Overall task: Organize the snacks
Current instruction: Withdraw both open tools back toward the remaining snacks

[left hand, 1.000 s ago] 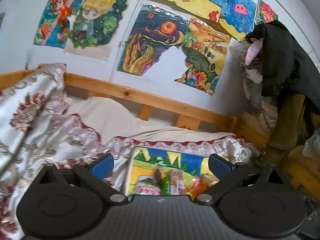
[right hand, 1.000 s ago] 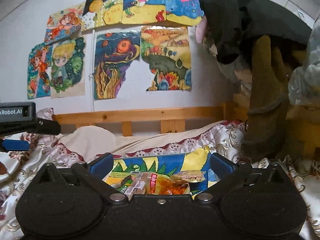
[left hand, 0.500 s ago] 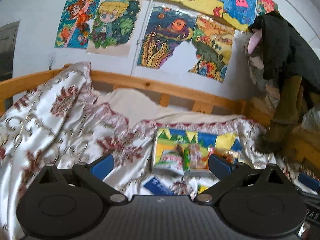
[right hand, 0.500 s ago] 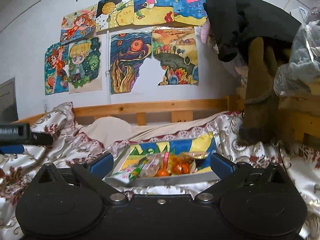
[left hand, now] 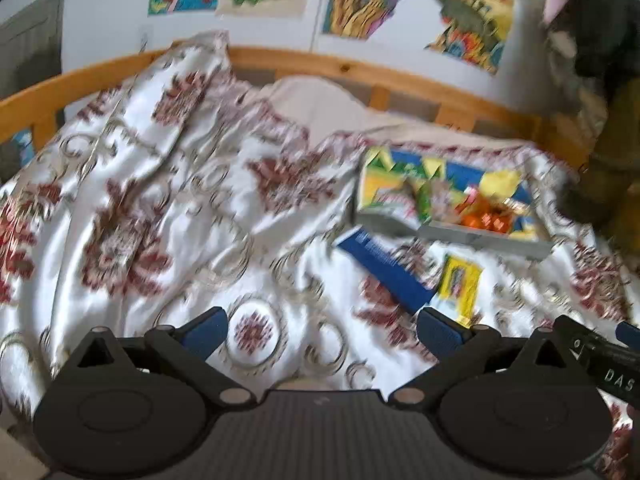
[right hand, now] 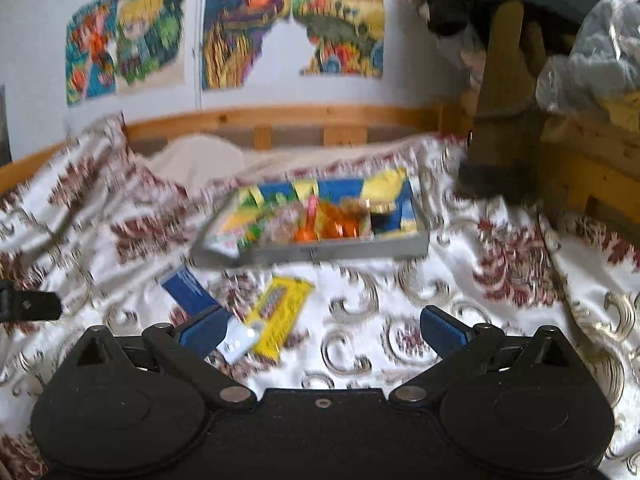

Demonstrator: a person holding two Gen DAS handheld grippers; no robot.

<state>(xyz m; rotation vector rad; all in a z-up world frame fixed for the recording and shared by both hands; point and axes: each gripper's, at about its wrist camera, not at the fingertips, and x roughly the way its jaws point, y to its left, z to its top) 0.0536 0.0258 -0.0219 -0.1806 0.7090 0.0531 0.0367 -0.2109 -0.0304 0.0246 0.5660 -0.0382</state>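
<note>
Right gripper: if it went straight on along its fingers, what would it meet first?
The right gripper is open and empty, aimed over bare bedspread. Straight ahead it would probably meet the tray front wall first. The yellow packet lies left of that line; blur makes depth uncertain.

Wooden bed frame (left hand: 328, 65) (drawings (right hand: 248, 28) above)
</note>
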